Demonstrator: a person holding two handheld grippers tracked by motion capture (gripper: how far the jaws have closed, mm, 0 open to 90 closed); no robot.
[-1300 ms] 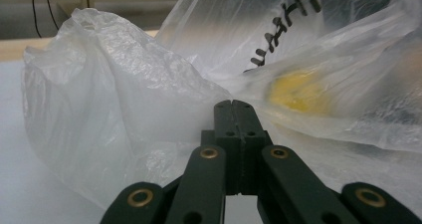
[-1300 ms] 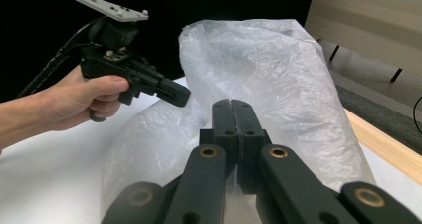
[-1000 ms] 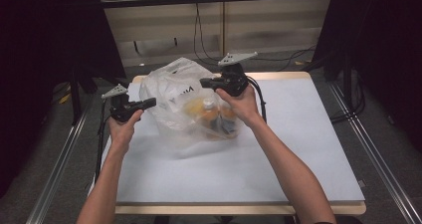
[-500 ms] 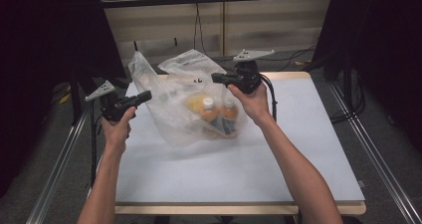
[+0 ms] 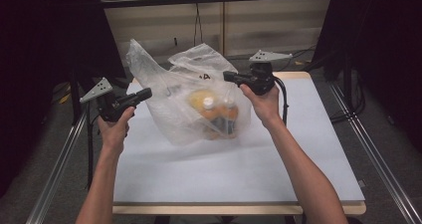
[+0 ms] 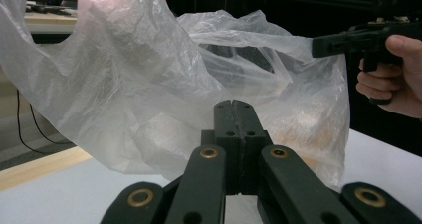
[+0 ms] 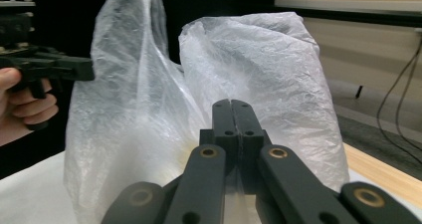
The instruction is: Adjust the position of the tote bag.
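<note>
I see a thin clear plastic bag (image 5: pixel 184 97) standing on the white table (image 5: pixel 239 169), towards the far middle, held up between my two grippers. Inside it, low on the right half, lie orange and yellow items (image 5: pixel 211 112) with two small white caps (image 5: pixel 209 103) on top; I cannot tell through the film what they are.

Left gripper (image 5: pixel 144 94): jaws pressed together, tips at the bag's left side. From its own camera the jaws (image 6: pixel 233 109) meet with no gap, the film bunched right in front of them; I take them to be clamped on the bag's edge.

Right gripper (image 5: pixel 230 76): jaws together at the bag's upper right edge. In the right gripper view a strip of film runs down between the closed jaws (image 7: pixel 232 109), so it is clamped on the bag.

The bag's two handles (image 5: pixel 137 52) stick up above the grippers.
</note>
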